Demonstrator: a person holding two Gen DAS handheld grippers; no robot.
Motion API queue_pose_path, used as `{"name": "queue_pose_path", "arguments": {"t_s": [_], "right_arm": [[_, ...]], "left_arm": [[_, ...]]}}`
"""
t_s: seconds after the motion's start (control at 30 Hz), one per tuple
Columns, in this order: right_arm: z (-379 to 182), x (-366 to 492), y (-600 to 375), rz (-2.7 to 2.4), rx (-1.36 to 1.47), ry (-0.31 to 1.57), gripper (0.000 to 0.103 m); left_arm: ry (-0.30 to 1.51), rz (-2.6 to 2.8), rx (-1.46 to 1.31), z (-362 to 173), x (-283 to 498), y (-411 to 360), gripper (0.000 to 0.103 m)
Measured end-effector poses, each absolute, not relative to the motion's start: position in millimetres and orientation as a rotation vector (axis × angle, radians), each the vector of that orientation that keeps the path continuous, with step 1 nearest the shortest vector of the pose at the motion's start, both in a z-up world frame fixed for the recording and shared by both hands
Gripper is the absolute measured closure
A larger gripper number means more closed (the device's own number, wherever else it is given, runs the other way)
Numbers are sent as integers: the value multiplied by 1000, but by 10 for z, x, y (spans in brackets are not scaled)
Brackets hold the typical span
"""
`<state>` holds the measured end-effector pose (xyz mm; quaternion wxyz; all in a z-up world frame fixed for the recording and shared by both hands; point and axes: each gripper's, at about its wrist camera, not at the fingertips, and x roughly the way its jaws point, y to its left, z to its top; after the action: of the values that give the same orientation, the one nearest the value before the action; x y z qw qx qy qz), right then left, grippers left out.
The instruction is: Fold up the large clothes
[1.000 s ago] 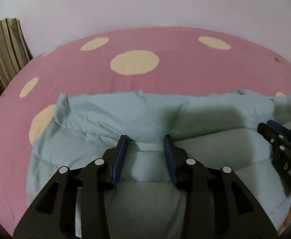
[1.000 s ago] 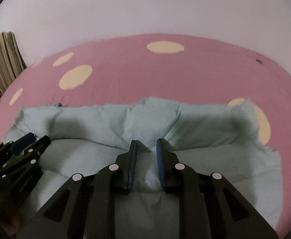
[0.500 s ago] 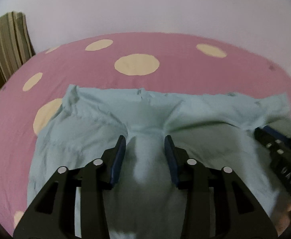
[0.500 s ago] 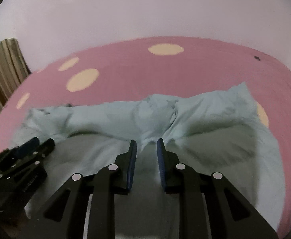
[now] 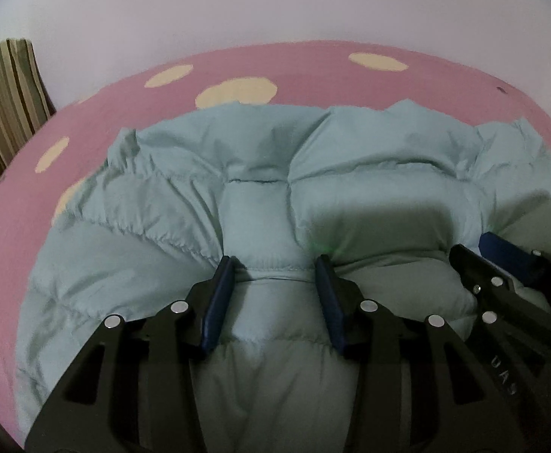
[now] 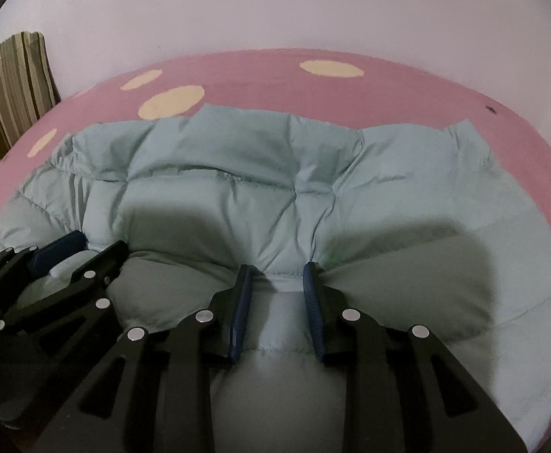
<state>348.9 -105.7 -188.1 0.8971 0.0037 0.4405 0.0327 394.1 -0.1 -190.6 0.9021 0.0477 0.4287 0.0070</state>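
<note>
You have both the left tool (image 5: pixel 273 270) and right tool (image 6: pixel 277 277) pinching the quilted jacket's (image 5: pixel 351 173) near edge, carrying its fold across the bed (image 5: pixel 313 71).

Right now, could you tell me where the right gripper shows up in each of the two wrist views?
Left wrist view: the right gripper enters from the right edge, on the light blue padded garment.
Right wrist view: it fills the bottom centre, garment fabric between its pads.
Shared landmark: the striped cloth at the upper left, beside the pink spotted sheet.
</note>
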Motion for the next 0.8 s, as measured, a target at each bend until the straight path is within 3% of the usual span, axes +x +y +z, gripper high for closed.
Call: {"name": "queue_pose_path", "arguments": {"t_s": [0.23, 0.5, 0.67, 0.7, 0.73, 0.8], "right_arm": [[-1422, 3100, -1691, -25, 103, 817, 74], [-1881, 3069, -2218, -135, 116, 936, 73], [-1692, 2987, -2246, -128, 165, 917, 73], [-1628, 2925, -2280, -123, 185, 903, 71], [-1550, 2837, -2329, -124, 202, 883, 61], [-1476, 2703, -2425, -129, 226, 859, 44]], "left_arm": [[811, 78, -14, -1541, 3560, 483, 55], [913, 94, 48, -1963, 3696, 612, 54], [909, 86, -13, -1741, 3602, 750, 55], [899, 101, -29, -1694, 3551, 808, 52], [885, 121, -47, -1640, 3487, 878, 49], [850, 150, -90, -1541, 3329, 1058, 31]]}}
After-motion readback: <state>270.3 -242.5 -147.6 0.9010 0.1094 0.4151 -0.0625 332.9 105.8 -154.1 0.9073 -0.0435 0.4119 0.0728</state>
